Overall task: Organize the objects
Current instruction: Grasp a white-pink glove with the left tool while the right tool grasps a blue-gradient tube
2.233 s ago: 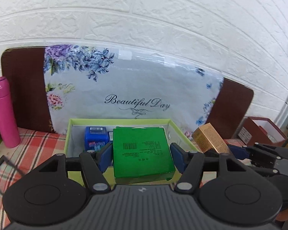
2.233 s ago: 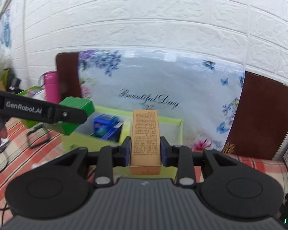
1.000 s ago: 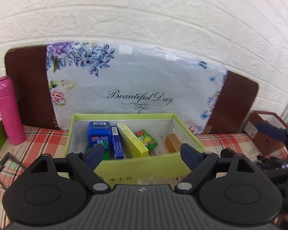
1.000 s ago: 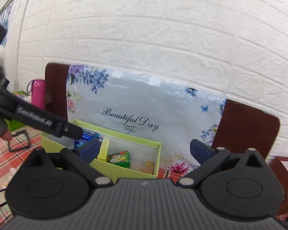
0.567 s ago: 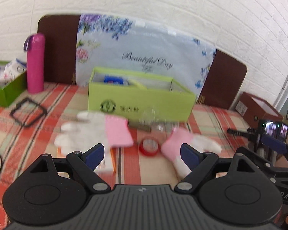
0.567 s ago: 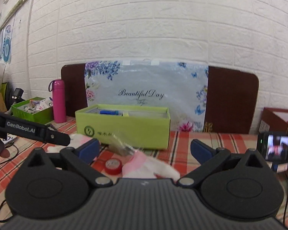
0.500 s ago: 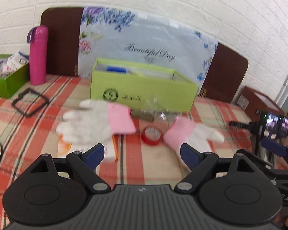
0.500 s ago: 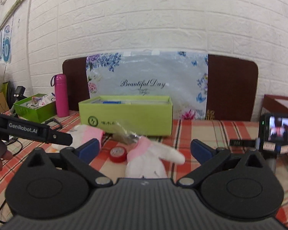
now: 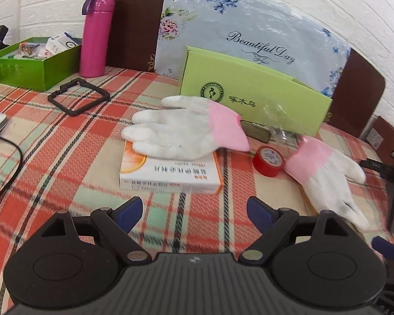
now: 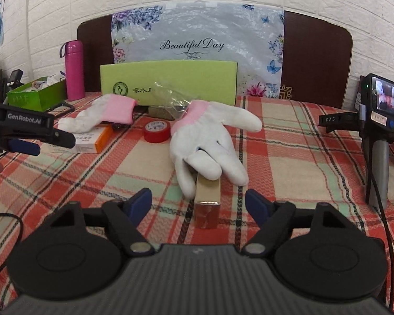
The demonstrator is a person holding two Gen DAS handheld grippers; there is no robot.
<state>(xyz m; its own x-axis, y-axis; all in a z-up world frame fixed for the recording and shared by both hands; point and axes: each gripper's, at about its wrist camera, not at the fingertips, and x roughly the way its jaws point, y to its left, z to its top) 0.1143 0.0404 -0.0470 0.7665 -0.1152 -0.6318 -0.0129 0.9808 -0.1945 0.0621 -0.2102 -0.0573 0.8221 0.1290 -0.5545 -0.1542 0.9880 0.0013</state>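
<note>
Having dropped their boxes into the lime-green cardboard box [image 10: 168, 84], both empty, wide-open grippers, left gripper [image 9: 194, 211] and right gripper [image 10: 198, 203], now face the white-and-pink gloves [image 10: 210, 141] mid-desk, probably next.

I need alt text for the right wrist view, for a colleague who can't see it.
The open right hand-held gripper faces a narrow tan cardboard box partly covered by a white-and-pink fabric glove on the plaid tablecloth. Behind lie a red tape roll and a lime-green cardboard box.

"Beautiful Day" – floral backdrop [image 10: 197, 44]; "GenRobot.AI" – left hand-held gripper [image 10: 23, 141].
</note>
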